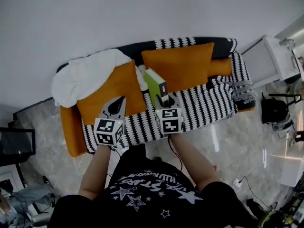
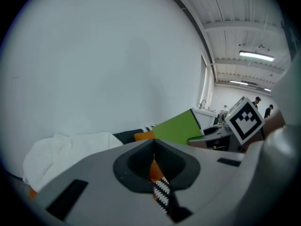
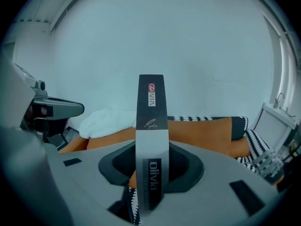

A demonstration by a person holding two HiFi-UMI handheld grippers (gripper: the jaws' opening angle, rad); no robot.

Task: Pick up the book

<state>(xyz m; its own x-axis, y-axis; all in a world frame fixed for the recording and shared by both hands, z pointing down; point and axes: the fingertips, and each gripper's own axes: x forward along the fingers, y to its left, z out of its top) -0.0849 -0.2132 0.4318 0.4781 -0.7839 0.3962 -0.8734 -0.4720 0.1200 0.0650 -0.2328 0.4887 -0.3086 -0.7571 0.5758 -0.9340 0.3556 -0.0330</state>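
The book (image 1: pixel 156 85) has a green cover and a grey spine with black bands. It stands upright in the air above the sofa, and my right gripper (image 1: pixel 164 100) is shut on its lower end. In the right gripper view the spine (image 3: pixel 151 126) rises straight up between the jaws of the right gripper (image 3: pixel 150 175). In the left gripper view the green cover (image 2: pixel 178 127) shows to the right. My left gripper (image 1: pixel 118 103) hovers beside it to the left, over an orange cushion. The left gripper (image 2: pixel 156 173) is shut with nothing in it.
Below is a sofa (image 1: pixel 204 106) with a black-and-white patterned seat and two orange cushions (image 1: pixel 111 91) (image 1: pixel 183 65). A white blanket (image 1: pixel 85 72) lies on its left end. A white cabinet (image 1: pixel 278 56) and a black bag (image 1: pixel 274 110) stand to the right on the floor.
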